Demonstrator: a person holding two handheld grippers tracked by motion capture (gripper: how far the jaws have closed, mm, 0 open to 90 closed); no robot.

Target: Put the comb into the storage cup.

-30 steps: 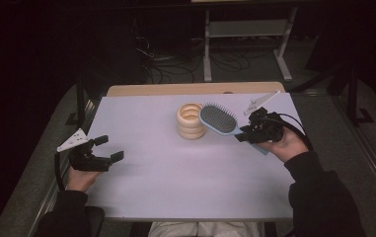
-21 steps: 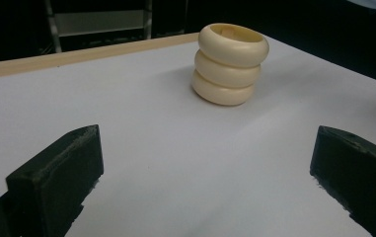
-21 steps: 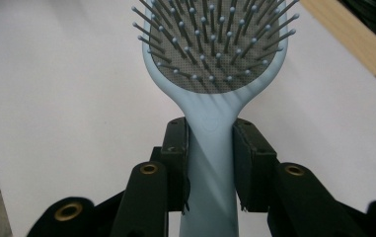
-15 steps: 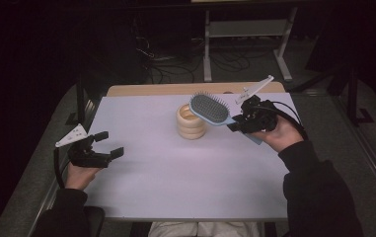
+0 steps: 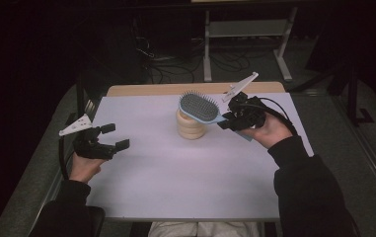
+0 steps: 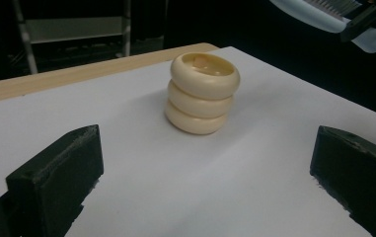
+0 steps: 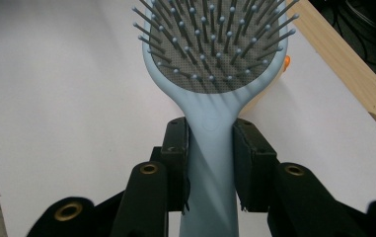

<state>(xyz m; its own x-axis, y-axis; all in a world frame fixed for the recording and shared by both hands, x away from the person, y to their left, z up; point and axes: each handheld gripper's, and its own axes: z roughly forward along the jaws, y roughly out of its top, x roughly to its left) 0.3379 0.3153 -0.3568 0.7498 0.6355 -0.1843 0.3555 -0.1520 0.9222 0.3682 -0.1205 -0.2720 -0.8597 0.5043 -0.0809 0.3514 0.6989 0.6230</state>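
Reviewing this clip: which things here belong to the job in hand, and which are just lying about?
In the job:
- light blue plastic hairbrush with grey bristle pad, clamped by its handle in the right hand-held gripper
- cream ribbed holder shaped like three stacked rings

Lying about:
- metal shelf rack behind the table
- floor cables

A light blue plastic paddle hairbrush with grey bristles is held off the tabletop by its handle, bristles up, head raised over a cream stack of three rings near the far edge.
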